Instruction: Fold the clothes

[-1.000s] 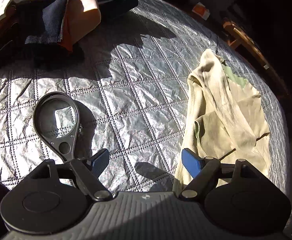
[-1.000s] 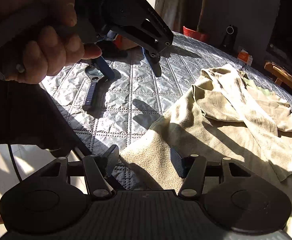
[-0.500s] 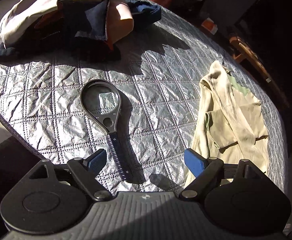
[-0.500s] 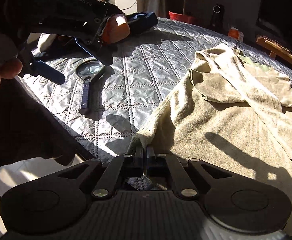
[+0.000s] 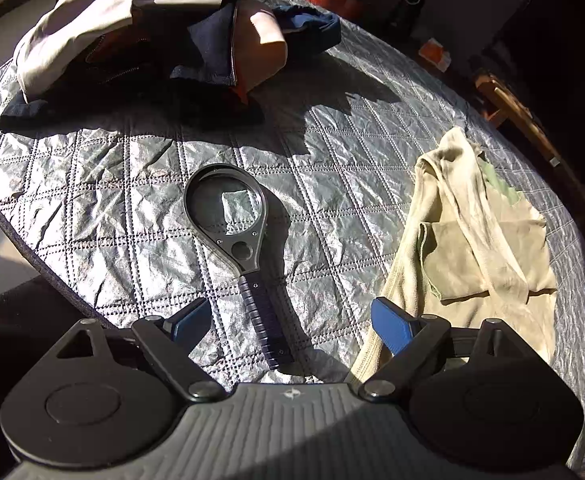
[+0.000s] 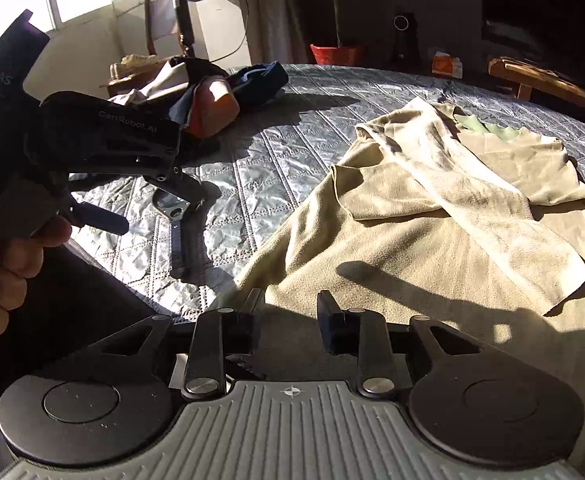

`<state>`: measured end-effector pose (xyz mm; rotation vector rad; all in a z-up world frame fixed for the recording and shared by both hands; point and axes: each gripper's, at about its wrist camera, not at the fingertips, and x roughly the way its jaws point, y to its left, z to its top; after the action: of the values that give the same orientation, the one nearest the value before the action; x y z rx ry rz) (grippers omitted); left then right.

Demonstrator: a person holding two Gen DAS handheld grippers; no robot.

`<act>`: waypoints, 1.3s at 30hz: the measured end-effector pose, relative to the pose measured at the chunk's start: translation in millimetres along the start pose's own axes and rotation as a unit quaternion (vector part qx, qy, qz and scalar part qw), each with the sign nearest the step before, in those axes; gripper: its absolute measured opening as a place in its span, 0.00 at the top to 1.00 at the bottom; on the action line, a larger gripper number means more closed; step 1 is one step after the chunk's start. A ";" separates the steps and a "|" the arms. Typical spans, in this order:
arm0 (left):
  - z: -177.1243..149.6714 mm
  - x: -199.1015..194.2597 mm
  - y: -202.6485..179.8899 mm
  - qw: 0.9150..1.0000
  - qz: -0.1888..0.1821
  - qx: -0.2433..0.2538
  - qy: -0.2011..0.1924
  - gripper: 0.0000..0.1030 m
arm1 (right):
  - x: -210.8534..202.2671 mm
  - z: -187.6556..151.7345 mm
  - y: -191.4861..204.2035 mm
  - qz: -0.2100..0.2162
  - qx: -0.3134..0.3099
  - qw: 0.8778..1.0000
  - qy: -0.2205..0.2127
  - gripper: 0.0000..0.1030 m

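The beige sweater (image 6: 432, 216) lies half-folded; the far clothes pile (image 5: 152, 36) waits. Left gripper (image 5: 292, 320) jaws spread and opening, right gripper (image 6: 290, 308) jaws opening over its hem.

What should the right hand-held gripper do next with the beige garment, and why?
Probably close the right hand-held gripper on the beige garment's near edge: its jaws are opening, that hem lies between them unpinched, and the garment lies rumpled on the quilted table cover.
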<state>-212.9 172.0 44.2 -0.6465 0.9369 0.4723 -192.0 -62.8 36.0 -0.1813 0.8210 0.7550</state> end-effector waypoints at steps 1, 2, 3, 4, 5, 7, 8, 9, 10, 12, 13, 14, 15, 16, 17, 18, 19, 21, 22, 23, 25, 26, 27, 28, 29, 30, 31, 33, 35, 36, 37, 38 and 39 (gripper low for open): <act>-1.2 0.3 -3.8 1.000 0.005 0.013 -0.004 0.18 | 1.1 -0.2 -9.4 -0.019 0.006 1.000 0.009 0.58; -2.5 0.6 -7.8 1.000 0.009 0.026 -0.007 0.18 | 3.7 -1.8 -19.1 -0.032 0.012 0.999 0.022 0.57; -4.3 0.9 -12.3 0.999 0.009 0.040 -0.009 0.18 | 6.5 -4.5 -27.7 -0.042 0.018 0.998 0.038 0.52; -6.2 1.2 -16.9 0.998 0.008 0.053 -0.011 0.17 | 9.6 -8.9 -34.5 -0.046 0.023 0.997 0.060 0.44; -9.4 2.0 -22.8 0.997 0.008 0.070 -0.010 0.17 | 12.8 -13.4 -41.2 -0.050 0.028 0.995 0.082 0.43; -16.0 4.6 -33.6 0.995 0.010 0.102 -0.007 0.17 | 9.5 -23.0 -48.2 -0.060 0.029 0.993 0.097 0.42; -18.5 6.6 -36.6 0.994 0.012 0.113 -0.003 0.16 | 6.1 -27.3 -50.1 -0.064 0.028 0.993 0.099 0.42; -22.2 9.4 -40.1 0.992 0.016 0.124 0.003 0.16 | 3.7 -30.0 -51.9 -0.066 0.030 0.992 0.104 0.41; -26.6 14.3 -43.2 0.990 0.023 0.137 0.016 0.16 | 0.1 -32.7 -53.9 -0.066 0.033 0.991 0.112 0.40; -33.1 22.4 -46.6 0.987 0.034 0.152 0.038 0.16 | -7.6 -35.8 -56.9 -0.066 0.035 0.990 0.123 0.39; -36.0 25.2 -48.1 0.986 0.038 0.159 0.045 0.16 | -13.5 -36.3 -58.6 -0.069 0.036 0.990 0.120 0.39; -38.0 26.6 -49.5 0.984 0.040 0.164 0.048 0.16 | -20.0 -36.4 -60.6 -0.072 0.038 0.990 0.115 0.39; -40.3 27.4 -51.3 0.983 0.041 0.171 0.051 0.16 | -27.5 -35.8 -63.0 -0.075 0.041 0.991 0.104 0.39; -42.8 27.7 -53.7 0.982 0.042 0.178 0.051 0.16 | -36.3 -34.3 -65.7 -0.078 0.043 0.992 0.088 0.39; -44.4 26.7 -56.0 0.981 0.042 0.183 0.047 0.16 | -45.7 -31.3 -68.9 -0.078 0.045 0.994 0.068 0.39; -45.9 25.7 -58.4 0.980 0.042 0.189 0.044 0.16 | -53.5 -27.5 -72.2 -0.078 0.044 0.995 0.048 0.39; -47.5 24.6 -61.2 0.979 0.042 0.197 0.038 0.16 | -61.9 -22.4 -76.1 -0.086 0.037 0.995 0.026 0.39; -52.1 22.8 -68.2 0.975 0.043 0.217 0.026 0.16 | -73.2 -10.1 -84.1 -0.122 0.008 0.992 -0.013 0.39; -55.1 22.2 -72.4 0.972 0.044 0.230 0.020 0.16 | -78.3 -2.4 -91.2 -0.143 -0.006 0.989 -0.033 0.39; -58.0 21.6 -76.6 0.969 0.045 0.243 0.014 0.16 | -83.2 7.2 -102.5 -0.159 -0.006 0.986 -0.054 0.39; -62.9 23.2 -84.3 0.963 0.042 0.264 0.009 0.16 | -89.4 25.1 -127.2 -0.177 0.014 0.980 -0.085 0.39; -65.6 24.2 -88.6 0.961 0.041 0.273 0.008 0.16 | -89.5 33.7 -138.7 -0.187 0.020 0.978 -0.094 0.39; -68.3 25.4 -92.8 0.959 0.039 0.282 0.006 0.16 | -89.7 42.3 -150.3 -0.197 0.026 0.975 -0.103 0.39; -68.9 26.8 -95.7 0.959 0.037 0.283 0.007 0.16 | -88.5 50.5 -162.3 -0.208 0.029 0.972 -0.111 0.39; -69.3 28.3 -98.5 0.959 0.034 0.283 0.008 0.16 | -84.1 58.0 -174.6 -0.219 0.022 0.969 -0.113 0.39; -69.7 29.8 -101.3 0.959 0.031 0.283 0.009 0.16 | -77.5 65.6 -185.7 -0.229 0.015 0.967 -0.108 0.40; -69.3 31.0 -103.6 0.960 0.027 0.278 0.010 0.16 | -69.3 71.8 -196.2 -0.233 0.011 0.967 -0.100 0.42; -65.8 35.0 -106.7 0.964 0.018 0.267 0.013 0.16 | -55.0 79.6 -213.8 -0.232 0.012 0.969 -0.086 0.45; -61.9 40.2 -110.4 0.967 0.011 0.253 0.020 0.15 | -39.4 84.5 -228.4 -0.227 0.013 0.971 -0.074 0.45; -59.9 44.2 -112.3 0.968 0.011 0.250 0.023 0.15 | -32.7 82.9 -232.1 -0.223 0.014 0.972 -0.069 0.45; -57.9 48.3 -114.2 0.968 0.012 0.248 0.026 0.15 | -26.8 83.7 -235.6 -0.221 0.016 0.973 -0.066 0.45; -56.0 52.3 -116.1 0.969 0.013 0.246 0.029 0.15 | -18.5 84.0 -240.2 -0.218 0.019 0.974 -0.062 0.45; -54.2 56.2 -118.7 0.968 0.018 0.247 0.028 0.15 | -10.1 83.7 -244.7 -0.213 0.025 0.975 -0.057 0.45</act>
<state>-140.9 54.8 8.7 -0.1895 1.0714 0.2364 17.6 -211.3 67.8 -0.2571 0.6607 0.3365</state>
